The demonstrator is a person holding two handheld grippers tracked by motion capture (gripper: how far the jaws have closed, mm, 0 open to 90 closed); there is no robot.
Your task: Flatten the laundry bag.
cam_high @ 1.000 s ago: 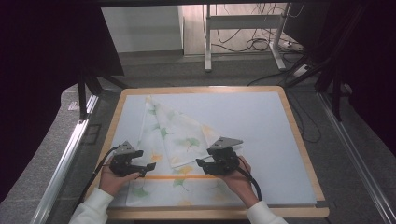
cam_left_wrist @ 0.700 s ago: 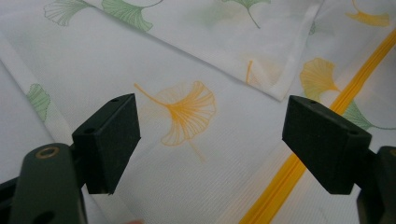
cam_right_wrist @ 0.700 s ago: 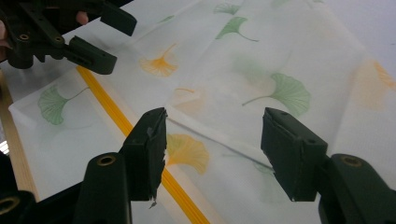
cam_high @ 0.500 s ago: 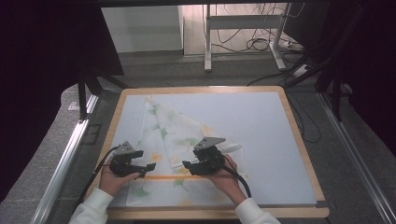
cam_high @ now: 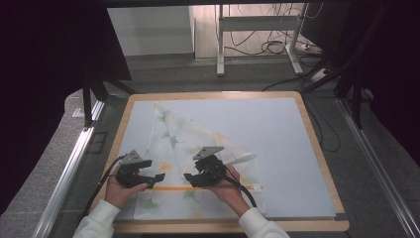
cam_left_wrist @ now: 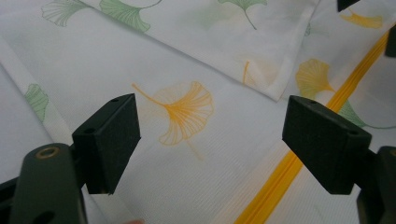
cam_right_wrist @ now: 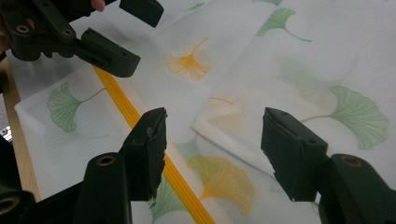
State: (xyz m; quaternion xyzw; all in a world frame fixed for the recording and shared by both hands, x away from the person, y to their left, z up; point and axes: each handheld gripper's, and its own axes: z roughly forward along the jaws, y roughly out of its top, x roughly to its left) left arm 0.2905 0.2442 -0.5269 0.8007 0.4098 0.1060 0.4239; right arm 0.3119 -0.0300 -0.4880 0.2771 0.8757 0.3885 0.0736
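Observation:
A white cloth printed with green and yellow ginkgo leaves lies partly folded on the left half of a pale blue mat. An orange-yellow stripe runs along its near part. My left gripper hovers open over the cloth's left side, above a yellow leaf. Close to its right, my right gripper is also open and faces left. A folded corner of the upper layer lies under and between its jaws. The left gripper appears at the top left of the right gripper view.
The mat sits in a wooden-framed tabletop. Its right half is bare. Metal rails run along both sides of the table. Beyond the far edge are a floor, a desk frame and cables.
My right gripper has moved left across the cloth, toward the left gripper. The left gripper has stayed where it was.

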